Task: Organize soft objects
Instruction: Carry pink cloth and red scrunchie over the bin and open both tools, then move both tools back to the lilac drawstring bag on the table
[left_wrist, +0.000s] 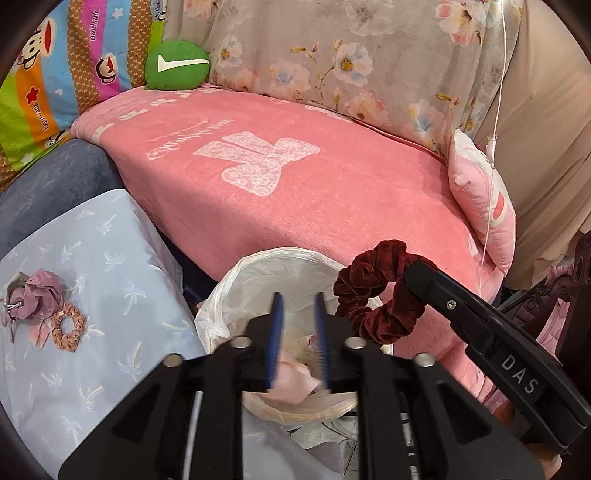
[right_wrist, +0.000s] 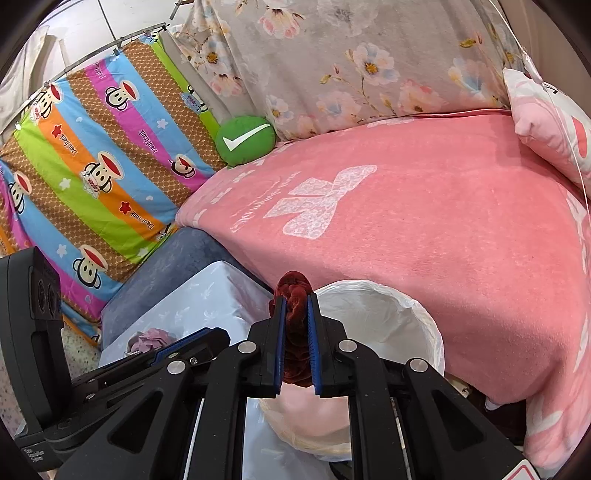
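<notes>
My left gripper (left_wrist: 298, 297) hangs over a white-lined bin (left_wrist: 258, 266), jaws apart and nothing pressed between the blue pads. A pale pink cloth (left_wrist: 291, 384) lies down in the bin beneath them. From the right, my right gripper (left_wrist: 410, 271) reaches in with a dark red velvet scrunchie (left_wrist: 384, 321) hanging over the bin's rim. In the right wrist view that gripper (right_wrist: 296, 299) is shut on the scrunchie (right_wrist: 295, 284), just left of the bin (right_wrist: 406, 302). A mauve scrunchie (left_wrist: 38, 295) and a spotted peach scrunchie (left_wrist: 68, 326) lie on a light blue cover (left_wrist: 92, 258) at left.
A bed with a pink blanket (left_wrist: 295, 184) fills the space behind the bin. A green round cushion (left_wrist: 176, 66) sits at its far left corner, and a pink pillow (left_wrist: 484, 206) at the right. Striped cartoon bedding (right_wrist: 92, 166) and floral fabric (right_wrist: 351, 55) hang behind.
</notes>
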